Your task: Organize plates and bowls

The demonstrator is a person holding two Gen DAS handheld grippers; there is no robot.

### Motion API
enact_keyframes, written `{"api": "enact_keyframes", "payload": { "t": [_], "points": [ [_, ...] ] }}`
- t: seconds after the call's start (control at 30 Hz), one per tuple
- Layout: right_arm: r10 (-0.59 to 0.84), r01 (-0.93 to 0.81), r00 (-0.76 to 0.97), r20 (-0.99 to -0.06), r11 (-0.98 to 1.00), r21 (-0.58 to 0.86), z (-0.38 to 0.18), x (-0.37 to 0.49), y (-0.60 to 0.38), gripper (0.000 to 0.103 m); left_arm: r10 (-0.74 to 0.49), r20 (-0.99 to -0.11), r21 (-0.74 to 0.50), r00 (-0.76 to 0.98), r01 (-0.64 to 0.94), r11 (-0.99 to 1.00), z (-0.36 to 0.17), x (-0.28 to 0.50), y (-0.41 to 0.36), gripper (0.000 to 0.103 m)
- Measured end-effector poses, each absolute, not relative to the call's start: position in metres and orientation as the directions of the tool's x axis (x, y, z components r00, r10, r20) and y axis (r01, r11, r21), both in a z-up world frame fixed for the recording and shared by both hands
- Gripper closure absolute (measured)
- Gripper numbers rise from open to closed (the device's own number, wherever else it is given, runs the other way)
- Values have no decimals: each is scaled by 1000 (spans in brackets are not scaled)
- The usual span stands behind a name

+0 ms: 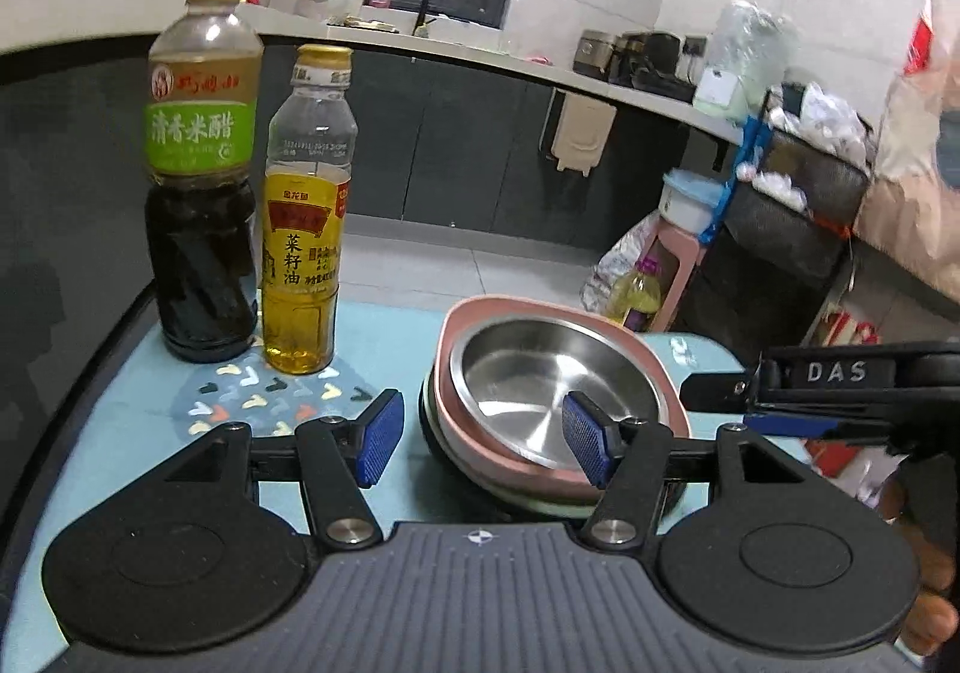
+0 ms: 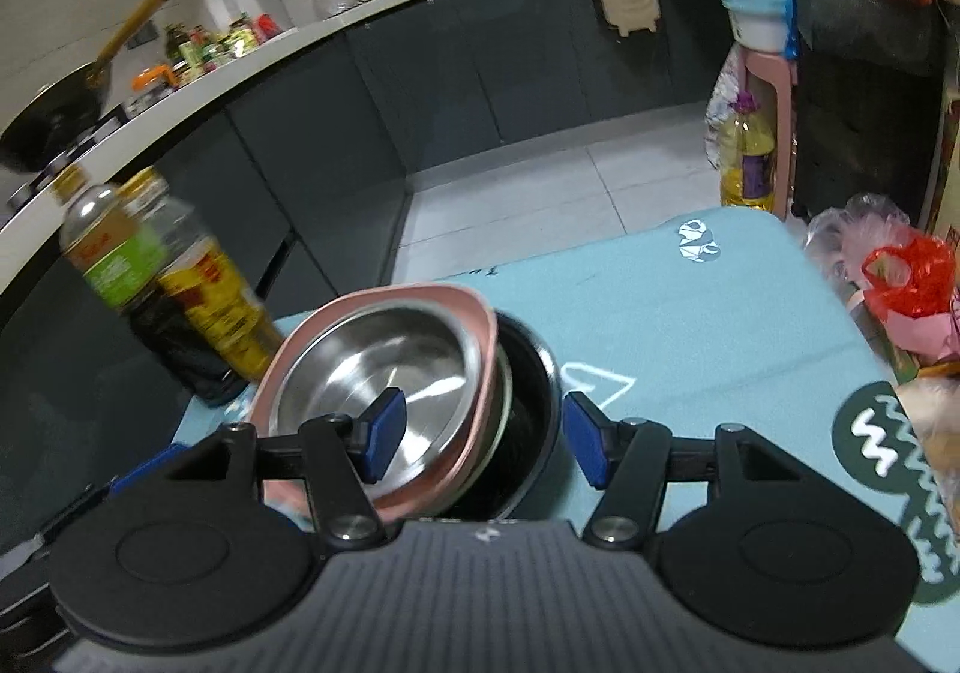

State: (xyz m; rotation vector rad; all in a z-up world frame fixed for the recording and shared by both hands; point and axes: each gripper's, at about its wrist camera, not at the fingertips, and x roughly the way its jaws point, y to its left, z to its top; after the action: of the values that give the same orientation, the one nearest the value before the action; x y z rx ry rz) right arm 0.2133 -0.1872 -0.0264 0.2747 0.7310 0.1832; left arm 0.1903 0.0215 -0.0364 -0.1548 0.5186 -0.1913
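A steel bowl (image 1: 528, 391) sits in a pink plate (image 1: 480, 313), stacked on a pale plate and a dark bowl (image 2: 528, 403) on the blue table mat. My left gripper (image 1: 480, 442) is open, straddling the stack's near left rim; its right fingertip (image 1: 585, 442) hangs over the steel bowl. My right gripper (image 2: 483, 442) is open around the stack's near right edge, with its left fingertip (image 2: 384, 436) over the steel bowl (image 2: 378, 373) and pink plate (image 2: 480, 313). The right gripper's body also shows at the right of the left wrist view (image 1: 840, 397).
A vinegar bottle (image 1: 201, 163) and an oil bottle (image 1: 306, 217) stand left of the stack, seen also in the right wrist view (image 2: 180, 283). Plastic bags (image 2: 900, 277) lie at the mat's (image 2: 690, 325) right edge. Dark cabinets and a tiled floor lie beyond.
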Motion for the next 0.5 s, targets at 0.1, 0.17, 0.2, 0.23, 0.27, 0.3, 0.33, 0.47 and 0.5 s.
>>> {"api": "enact_keyframes", "payload": {
  "t": [0.1, 0.17, 0.2, 0.23, 0.27, 0.3, 0.33, 0.47, 0.5],
  "points": [
    [267, -95, 730, -629, 951, 293, -19, 195, -181, 50, -216, -475, -161, 853, 156, 974, -33, 172, 16, 47],
    [261, -111, 738, -622, 957, 269, -14, 181, -177, 50, -225, -469, -169, 854, 164, 972, -31, 160, 15, 47],
    [254, -118, 743, -619, 961, 252, -12, 174, -174, 50, -230, -469, -174, 852, 166, 971, -30, 154, 15, 47],
    [246, -124, 749, -615, 964, 235, -10, 167, -172, 50, -233, -471, -178, 851, 167, 970, -29, 149, 16, 47],
    [239, -126, 754, -612, 967, 223, -9, 161, -170, 50, -233, -472, -181, 850, 165, 970, -28, 144, 16, 47],
    [234, -126, 759, -608, 968, 216, -8, 154, -169, 50, -232, -471, -180, 851, 165, 970, -28, 139, 16, 47],
    [232, -126, 762, -605, 969, 213, -7, 147, -169, 50, -229, -468, -176, 853, 164, 971, -27, 133, 16, 47],
    [228, -123, 773, -592, 969, 213, -5, 123, -165, 50, -221, -463, -165, 858, 161, 973, -27, 111, 15, 47],
    [224, -121, 777, -588, 970, 210, -5, 117, -164, 50, -220, -466, -165, 857, 161, 973, -27, 107, 15, 47]
  ]
}}
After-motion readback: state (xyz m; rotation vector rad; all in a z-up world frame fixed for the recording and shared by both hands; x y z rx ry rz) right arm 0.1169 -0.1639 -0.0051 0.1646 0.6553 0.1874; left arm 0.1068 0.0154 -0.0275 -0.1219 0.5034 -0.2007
